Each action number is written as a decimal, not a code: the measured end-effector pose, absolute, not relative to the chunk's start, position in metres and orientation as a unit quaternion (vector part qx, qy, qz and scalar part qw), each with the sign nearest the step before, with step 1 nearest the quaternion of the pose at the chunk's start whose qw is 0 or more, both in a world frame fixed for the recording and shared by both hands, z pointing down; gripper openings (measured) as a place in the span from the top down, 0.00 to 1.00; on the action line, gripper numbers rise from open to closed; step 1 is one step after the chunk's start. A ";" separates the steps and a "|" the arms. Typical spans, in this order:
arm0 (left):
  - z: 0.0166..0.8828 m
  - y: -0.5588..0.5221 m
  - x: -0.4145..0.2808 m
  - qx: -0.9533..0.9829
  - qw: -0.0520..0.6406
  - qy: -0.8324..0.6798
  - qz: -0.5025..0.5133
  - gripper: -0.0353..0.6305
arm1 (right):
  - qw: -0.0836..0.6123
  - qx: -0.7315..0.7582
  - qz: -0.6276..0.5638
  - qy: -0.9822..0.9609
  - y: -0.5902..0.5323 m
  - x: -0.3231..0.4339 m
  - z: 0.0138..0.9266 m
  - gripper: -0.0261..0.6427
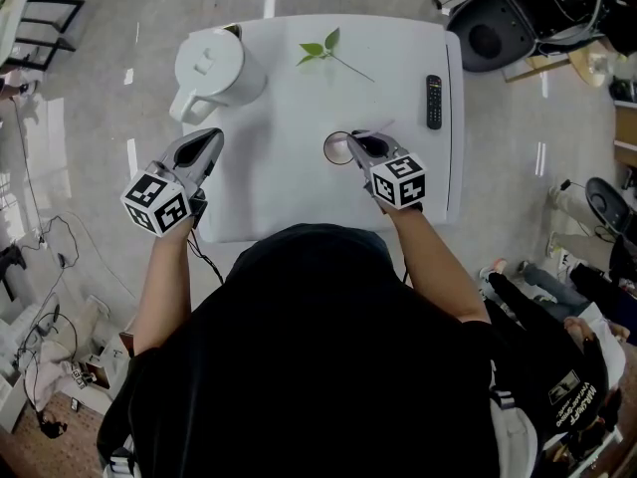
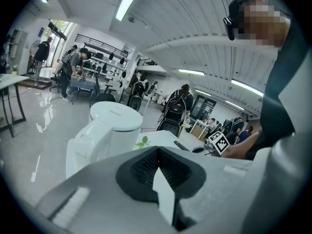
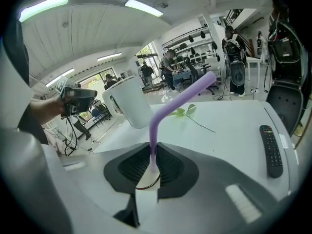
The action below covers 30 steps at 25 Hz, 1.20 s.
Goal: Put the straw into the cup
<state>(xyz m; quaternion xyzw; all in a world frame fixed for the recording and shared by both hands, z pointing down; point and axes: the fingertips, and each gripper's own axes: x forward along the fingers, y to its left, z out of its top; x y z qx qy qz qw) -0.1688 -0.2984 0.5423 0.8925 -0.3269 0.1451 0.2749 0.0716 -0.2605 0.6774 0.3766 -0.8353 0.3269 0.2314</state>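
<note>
A person in black stands at the near edge of a white worktop (image 1: 289, 98) and holds tongs in each hand. The left tongs (image 1: 209, 142), at nine o'clock by the worktop's left edge, are closed and empty. The right tongs (image 1: 364, 147), near the centre, are closed on a purple bendy straw (image 3: 154, 130). The straw stands upright between them, its bent top leaning toward two o'clock. Its lower end appears to sit inside a small white cup (image 1: 332, 148) directly beneath the tongs. The insertion step looks almost done. The next move likely calls for letting go and lifting clear without tipping the cup. Farther off lie a white jug (image 1: 214, 68) at eleven o'clock, a leafy sprig (image 1: 323, 50) at twelve and a remote (image 1: 434, 101) at two.
</note>
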 end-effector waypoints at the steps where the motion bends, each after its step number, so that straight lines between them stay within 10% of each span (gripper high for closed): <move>1: 0.542 -0.299 -0.169 0.892 0.275 -0.327 0.145 0.95 | 0.234 0.377 0.327 -0.835 -0.261 0.072 0.679 0.86; 30: 0.533 -0.295 -0.172 0.895 0.270 -0.326 0.142 0.95 | 0.268 0.387 0.322 -0.821 -0.253 0.083 0.695 0.72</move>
